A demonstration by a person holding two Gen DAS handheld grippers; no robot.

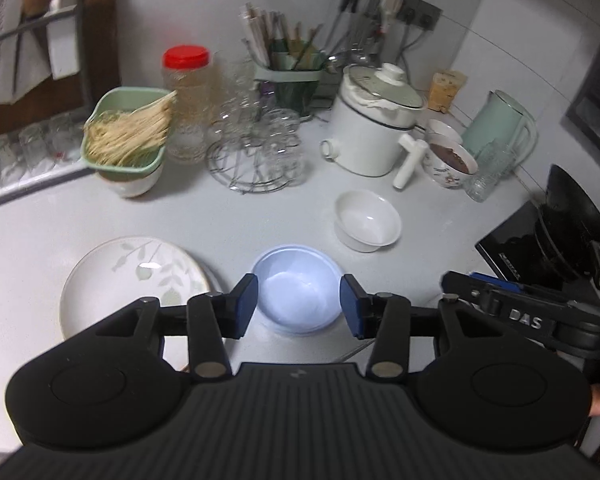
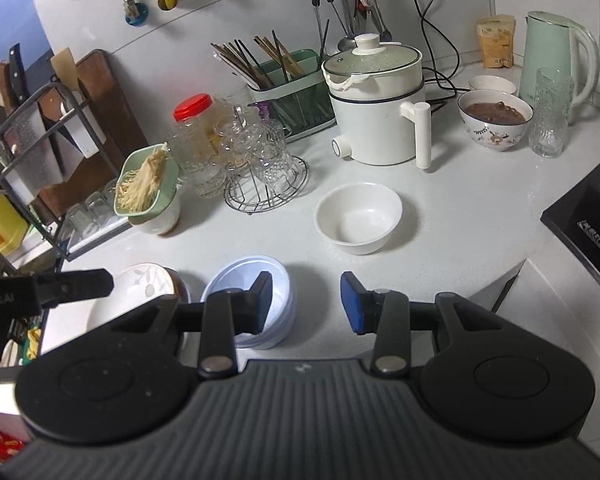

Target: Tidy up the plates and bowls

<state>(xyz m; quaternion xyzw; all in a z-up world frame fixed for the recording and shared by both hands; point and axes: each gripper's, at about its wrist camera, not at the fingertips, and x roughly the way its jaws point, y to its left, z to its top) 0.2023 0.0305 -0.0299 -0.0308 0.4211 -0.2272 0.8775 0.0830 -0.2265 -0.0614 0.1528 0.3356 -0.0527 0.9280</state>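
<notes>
The left claw [image 1: 299, 306] is wide open and empty, with the blue bowl [image 1: 298, 288] sitting on the table [image 1: 240, 220] right between its two fingers, so I think it is about to pick that bowl up. The leaf plate [image 1: 134, 280] lies just left of the blue bowl, and the white bowl [image 2: 359, 218] is behind it to the right. The right claw [image 2: 306, 304] is open and empty too; next, the left fingers need to pinch the blue bowl's rim.

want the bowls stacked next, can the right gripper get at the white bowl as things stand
Probably yes: the right gripper is open, and the white bowl sits alone ahead of its fingers, bare counter between them.
</notes>
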